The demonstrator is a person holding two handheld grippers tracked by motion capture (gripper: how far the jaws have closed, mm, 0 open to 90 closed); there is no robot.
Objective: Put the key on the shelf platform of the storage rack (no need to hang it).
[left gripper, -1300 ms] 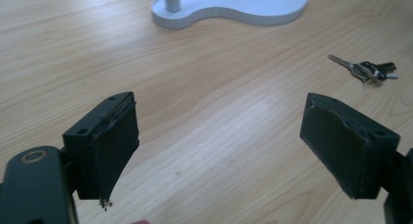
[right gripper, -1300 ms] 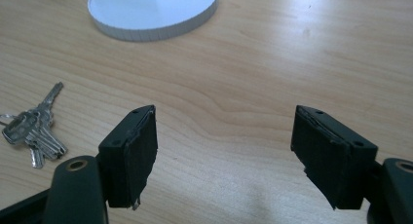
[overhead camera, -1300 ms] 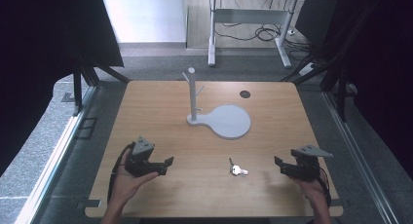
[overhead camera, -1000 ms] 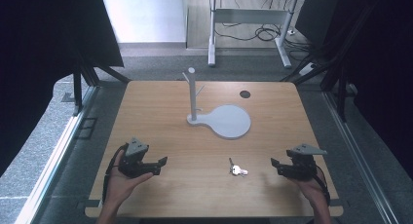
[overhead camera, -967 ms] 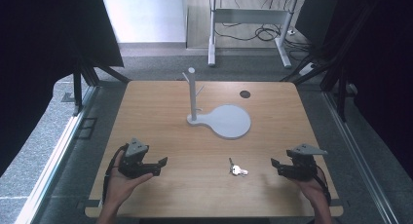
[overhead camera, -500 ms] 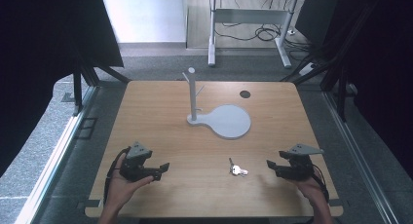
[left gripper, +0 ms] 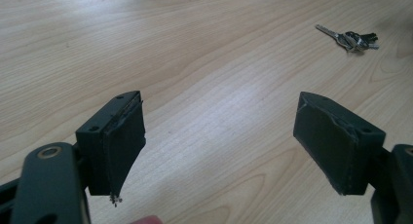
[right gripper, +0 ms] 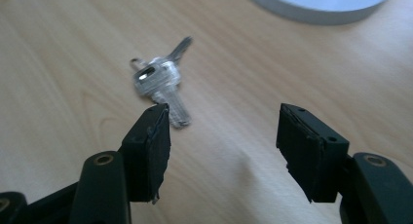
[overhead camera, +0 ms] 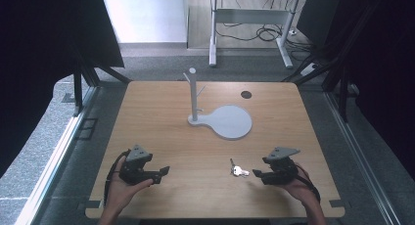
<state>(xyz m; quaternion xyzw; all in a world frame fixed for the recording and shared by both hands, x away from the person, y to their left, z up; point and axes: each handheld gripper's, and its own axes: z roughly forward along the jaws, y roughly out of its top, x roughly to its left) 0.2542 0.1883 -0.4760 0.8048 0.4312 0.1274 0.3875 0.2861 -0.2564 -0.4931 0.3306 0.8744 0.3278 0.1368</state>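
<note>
your right gripper [overhead camera: 255, 175] has just been narrowing its jaws, nothing yet between them, with the keys [overhead camera: 238, 170] lying flat at its ten o'clock on the table [overhead camera: 161, 117]. your left gripper [overhead camera: 164, 173] stays released at eight o'clock.

We note silver keys [overhead camera: 239, 170] on a pale wood-grain table [overhead camera: 161, 117], a light grey stand [overhead camera: 219, 118], and black grippers with grey top plates.
</note>
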